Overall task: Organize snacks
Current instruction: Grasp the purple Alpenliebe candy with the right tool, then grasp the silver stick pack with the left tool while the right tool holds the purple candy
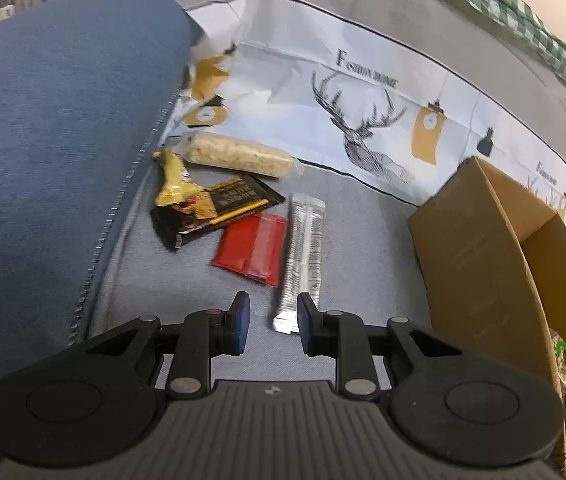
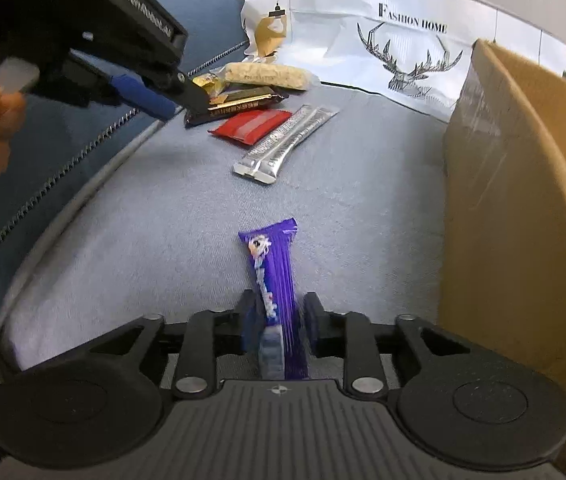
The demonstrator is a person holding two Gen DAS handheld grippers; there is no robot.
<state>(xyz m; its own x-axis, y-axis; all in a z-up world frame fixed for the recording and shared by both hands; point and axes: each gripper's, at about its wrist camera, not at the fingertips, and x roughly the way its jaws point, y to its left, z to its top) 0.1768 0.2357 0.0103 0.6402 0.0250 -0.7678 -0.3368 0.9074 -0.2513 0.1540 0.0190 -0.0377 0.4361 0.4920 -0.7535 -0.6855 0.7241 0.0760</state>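
A blue cushion [image 1: 51, 128] lies at far left, its zipper edge meeting the grey sofa seat [image 1: 363, 240]. Beside that edge sits a cluster of snacks: a pale rice bar [image 1: 239, 155] lying crosswise at the back, a yellow wrapper [image 1: 175, 184] resting on a black bar [image 1: 219, 210], then a red packet [image 1: 253, 250]. Just right of it a silver stick pack [image 1: 303, 256] runs lengthwise, its long axis pointing from the left gripper [image 1: 273, 322] toward the deer-print cloth [image 1: 363, 120] behind. The left gripper hangs above its near end, jaws spread and empty. The right gripper [image 2: 279, 326] has its jaws pinching a purple candy bar [image 2: 275, 264], whose long axis points straight ahead along the fingers, over the seat. An open cardboard box [image 2: 515, 200] stands at far right.
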